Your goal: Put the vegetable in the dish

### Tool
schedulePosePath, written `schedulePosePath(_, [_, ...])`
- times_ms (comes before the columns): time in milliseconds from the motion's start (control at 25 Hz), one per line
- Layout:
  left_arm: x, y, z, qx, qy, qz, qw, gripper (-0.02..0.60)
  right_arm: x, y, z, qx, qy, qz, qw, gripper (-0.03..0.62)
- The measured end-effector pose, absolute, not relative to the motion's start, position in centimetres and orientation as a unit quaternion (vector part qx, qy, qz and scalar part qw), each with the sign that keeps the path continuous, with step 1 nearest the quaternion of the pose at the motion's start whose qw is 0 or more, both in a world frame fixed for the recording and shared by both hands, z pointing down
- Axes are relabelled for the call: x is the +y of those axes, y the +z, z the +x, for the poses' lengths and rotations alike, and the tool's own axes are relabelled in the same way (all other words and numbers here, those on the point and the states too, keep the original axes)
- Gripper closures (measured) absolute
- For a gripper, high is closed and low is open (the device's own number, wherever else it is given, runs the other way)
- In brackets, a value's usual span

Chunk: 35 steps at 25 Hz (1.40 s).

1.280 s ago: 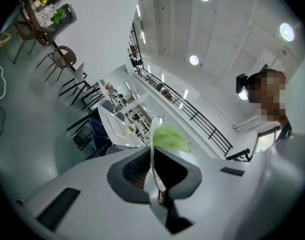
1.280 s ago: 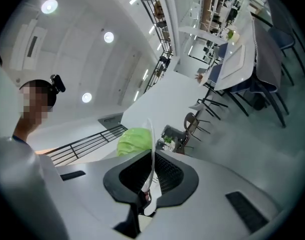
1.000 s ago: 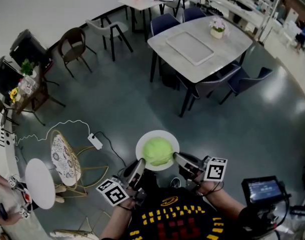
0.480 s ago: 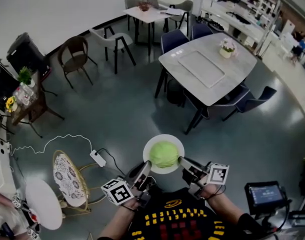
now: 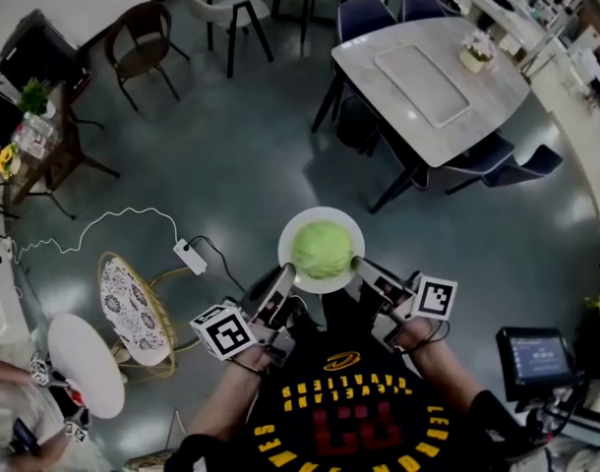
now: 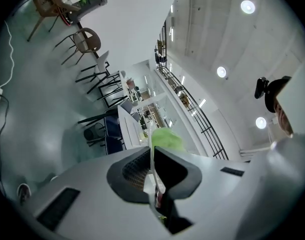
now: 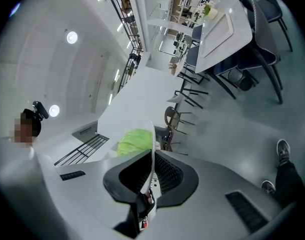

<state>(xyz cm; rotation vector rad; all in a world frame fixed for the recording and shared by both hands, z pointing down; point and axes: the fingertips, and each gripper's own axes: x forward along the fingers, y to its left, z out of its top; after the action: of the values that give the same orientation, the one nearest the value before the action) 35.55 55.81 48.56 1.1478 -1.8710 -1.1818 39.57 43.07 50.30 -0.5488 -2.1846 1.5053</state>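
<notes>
Two claws are held low in the head view, and one white dish is carried between them, up above the grey floor.

At the far left a small round white desk is seen. Next to it a chair with a spotted cushion is placed. A white wire is laid on the floor near that chair.

Next comes the left claw. It is clenched on the left edge of the dish. In the left gripper view the thin white rim is pinched tight between the two jaws.

The vegetable is round and light green, like a cabbage. It is sat in the middle of the dish and is touched by no claw.

The right claw is clenched on the right edge of the dish. In the right gripper view the rim is squeezed between its jaws, with the green vegetable seen just past them.

Farther right a small screen is seen. A big grey desk with blue chairs around it is seen at the upper right, well away from the dish.
</notes>
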Motion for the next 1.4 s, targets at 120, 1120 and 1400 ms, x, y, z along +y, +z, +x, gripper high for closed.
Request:
schedulePosePath(120, [55.5, 48.8, 33.4, -0.718, -0.447, 0.425, 0.322, 0.561, 42.7, 50.8, 37.2, -0.779, 0.549, -0.205, 0.222, 0.571])
schedulePosePath(1120, [40.6, 47.8, 15.5, -0.722, -0.472, 0.392, 0.319, 0.561, 27.9, 50.2, 18.4, -0.759, 0.563, -0.243, 0.218, 0.571])
schedulePosePath(1400, [37.4, 49.1, 11.0, -0.706, -0.469, 0.407, 0.340, 0.561, 24.8, 51.5, 14.7, -0.767, 0.569, -0.211, 0.208, 0.571])
